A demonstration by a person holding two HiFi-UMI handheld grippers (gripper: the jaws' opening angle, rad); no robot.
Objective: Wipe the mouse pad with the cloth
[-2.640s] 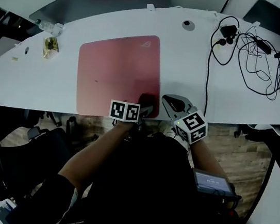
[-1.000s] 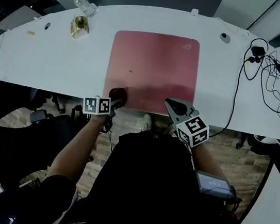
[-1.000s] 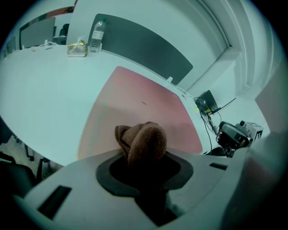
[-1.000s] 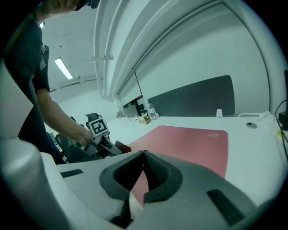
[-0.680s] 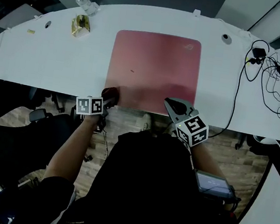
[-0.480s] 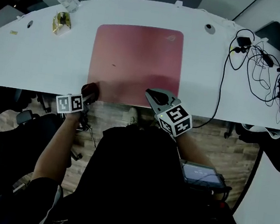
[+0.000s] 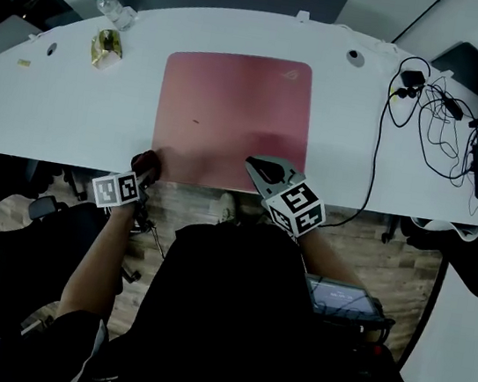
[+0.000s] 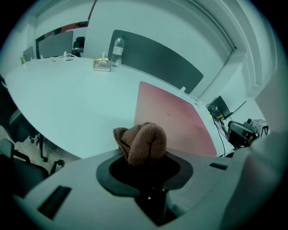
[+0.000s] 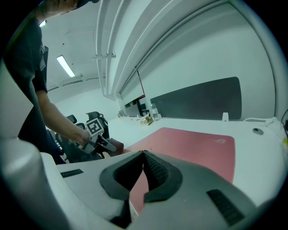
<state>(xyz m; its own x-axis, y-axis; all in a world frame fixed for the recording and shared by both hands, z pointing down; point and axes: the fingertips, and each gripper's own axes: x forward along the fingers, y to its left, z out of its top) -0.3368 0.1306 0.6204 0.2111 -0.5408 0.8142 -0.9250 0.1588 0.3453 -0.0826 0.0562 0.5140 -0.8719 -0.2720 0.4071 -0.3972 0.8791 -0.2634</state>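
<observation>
Desk (image 7: 46,112), white and curved, seen from above, with a red mouse pad (image 7: 233,114) lying flat at its middle. The left gripper (image 7: 143,168) sits at the desk's near edge, by the pad's near left corner, its jaws pinching a bunched brown cloth (image 8: 143,141). No view settles whether the wad touches the pad. The right gripper (image 9: 143,155) hovers over the pad's near edge with its jaws pressed together and nothing between them; it does not appear to pin the pad down. A small dark speck (image 7: 196,121) marks the pad's left half. A bottle (image 8: 117,47) and a snack packet (image 7: 106,46) stand well apart at the far left, and cables (image 7: 431,99) trail at the right.

Likely risks: the cloth is gripped as a tight ball, so a stroke may clean only a narrow strip and miss the speck. Dragging hard could tug the cloth loose, and this close to the edge it may drop to the floor. With the pad unheld, friction could slide or buckle it
</observation>
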